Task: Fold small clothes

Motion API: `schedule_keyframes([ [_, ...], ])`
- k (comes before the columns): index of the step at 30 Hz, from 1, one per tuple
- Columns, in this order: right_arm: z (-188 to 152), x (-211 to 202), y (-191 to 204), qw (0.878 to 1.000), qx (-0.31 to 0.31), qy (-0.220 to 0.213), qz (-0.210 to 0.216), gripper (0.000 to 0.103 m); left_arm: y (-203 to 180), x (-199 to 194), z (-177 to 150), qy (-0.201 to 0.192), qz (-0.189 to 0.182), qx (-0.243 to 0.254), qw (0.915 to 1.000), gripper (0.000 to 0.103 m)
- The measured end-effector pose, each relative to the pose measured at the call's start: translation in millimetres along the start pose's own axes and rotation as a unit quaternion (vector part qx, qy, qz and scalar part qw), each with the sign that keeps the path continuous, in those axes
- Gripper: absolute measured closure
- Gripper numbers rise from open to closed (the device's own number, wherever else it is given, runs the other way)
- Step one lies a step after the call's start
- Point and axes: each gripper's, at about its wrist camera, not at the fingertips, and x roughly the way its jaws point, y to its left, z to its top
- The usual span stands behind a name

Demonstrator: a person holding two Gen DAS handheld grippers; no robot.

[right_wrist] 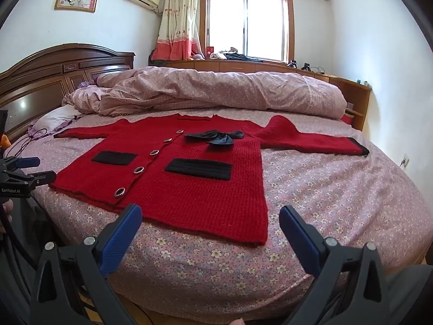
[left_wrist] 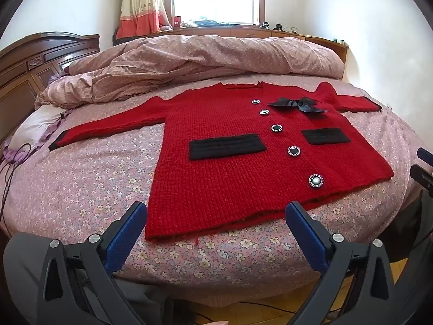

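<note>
Red knitted cardigan with black pockets: flat on the floral bed, sleeves spread sideways, hem nearest. Left claw and right claw: wide, empty, just short of the hem.

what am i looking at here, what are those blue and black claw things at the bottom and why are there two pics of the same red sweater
The claws are not a robot's. A person holds a two-finger gripper in each hand, and a small wide-angle camera on each one looks forward along its fingers. That gives two pictures of one scene: the first from the left gripper, the second from the right gripper. The wide lens bends the room at the edges.

On the bed, over a flowered sheet, a red sweater lies flat, front up, both sleeves spread out. It has a black bow near the neck, two black pocket flaps and a row of round buttons. A rumpled quilt is bunched behind it.

Both grippers are open and hold nothing; they hang near the sweater's bottom hem. Folding has not started.
</note>
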Motion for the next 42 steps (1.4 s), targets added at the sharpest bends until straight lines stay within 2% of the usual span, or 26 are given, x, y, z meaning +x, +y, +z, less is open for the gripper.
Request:
schedule_keyframes([
  [42, 2.0, -3.5, -2.5, 1.000, 0.011, 0.000, 0.001, 0.000, -3.8, 0.0, 3.2, 0.003, -0.002, 0.004, 1.0000, 0.004],
])
